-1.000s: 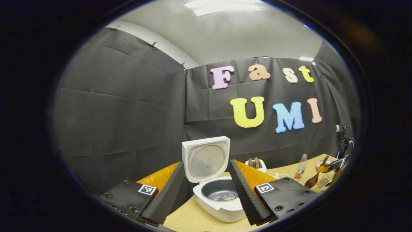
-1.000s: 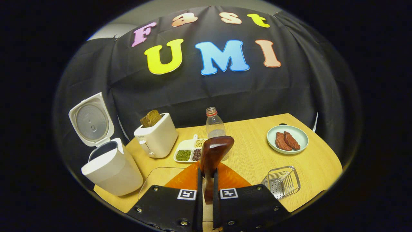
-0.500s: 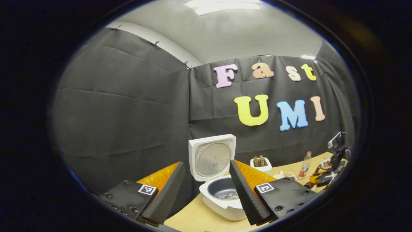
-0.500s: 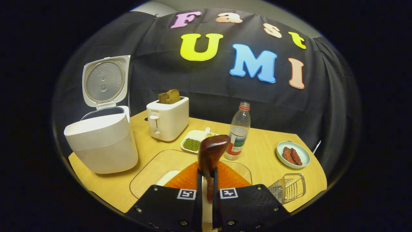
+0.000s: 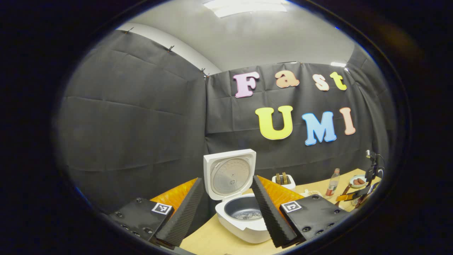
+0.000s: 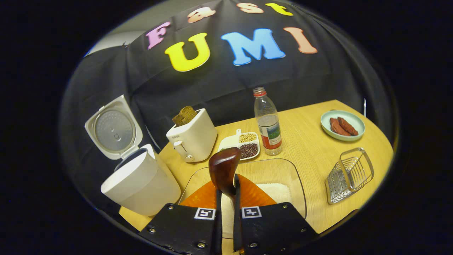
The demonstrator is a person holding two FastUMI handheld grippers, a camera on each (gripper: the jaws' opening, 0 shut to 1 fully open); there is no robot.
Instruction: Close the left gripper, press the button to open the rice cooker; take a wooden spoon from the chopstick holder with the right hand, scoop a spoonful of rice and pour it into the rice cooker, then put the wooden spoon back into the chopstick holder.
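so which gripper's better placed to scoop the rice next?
Right. The right gripper is shut on the wooden spoon, above the clear rice tray. The left gripper is open, empty, facing the open rice cooker.

We see black cloth point(image 5: 141, 117) hung as the booth walls, clipped along its top edge. Above it we see a grey ceiling point(image 5: 269, 39) with a bright light panel point(image 5: 244, 6). Below stands a light wooden table point(image 6: 311, 141).
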